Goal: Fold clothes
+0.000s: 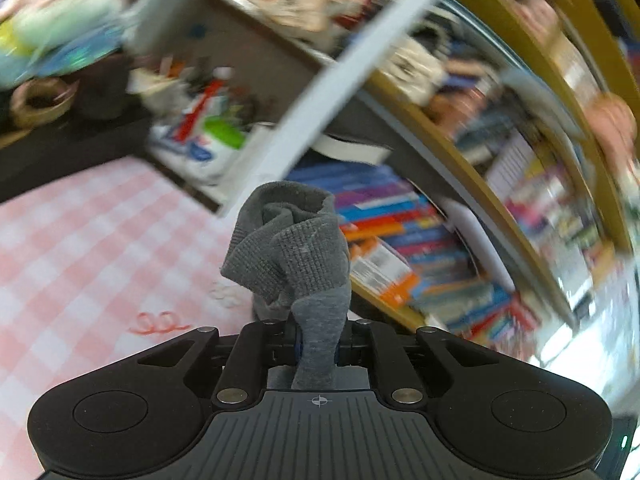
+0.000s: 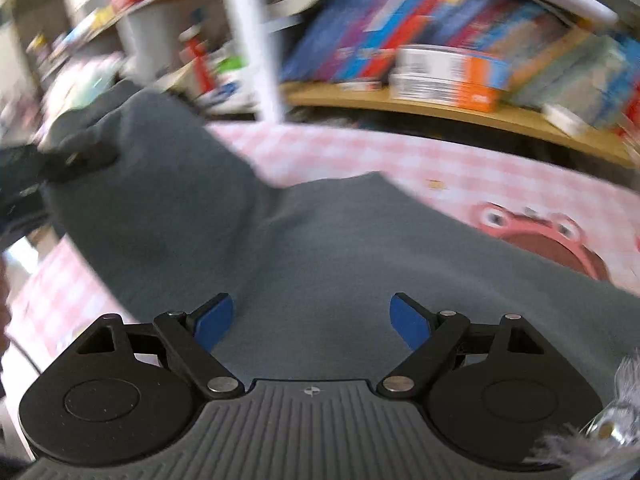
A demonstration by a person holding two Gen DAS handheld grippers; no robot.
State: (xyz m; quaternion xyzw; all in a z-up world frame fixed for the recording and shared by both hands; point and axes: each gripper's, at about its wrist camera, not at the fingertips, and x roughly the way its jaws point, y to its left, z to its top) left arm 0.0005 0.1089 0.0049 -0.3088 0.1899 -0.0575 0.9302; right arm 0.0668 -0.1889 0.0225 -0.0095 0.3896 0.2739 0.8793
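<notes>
**Left jaws pinching the cuff, right ones still empty**

Over the pink checked desk point(image 2: 460, 164) there's one grey garment point(image 2: 320, 260), looks like a sweatshirt, mostly spread flat, with one part pulled up off the surface toward the left of the right wrist view. I count one piece of clothing, nothing else waiting to be folded that I can see.

Left gripper point(image 1: 318, 336) has its jaws nearly closed and clamped on a bunched bit of that fabric. The ribbed end, a cuff point(image 1: 286, 240) I'd guess, flops out past the fingertips and hangs in the air above the desk. Right gripper point(image 2: 312, 320) hovers over the body of the garment with jaws wide and nothing between the blue pads point(image 2: 408, 322).

Handling-wise I'd call it light, soft and totally floppy, so it'll sag and twist wherever it's not supported. Knit cloth grips fine, no slipping worries, nothing to break. Best hold is probably a seam or hem edge, pinching a flat double layer rather than a wad.

Bookshelves point(image 2: 440, 56) behind, all blurry.
</notes>
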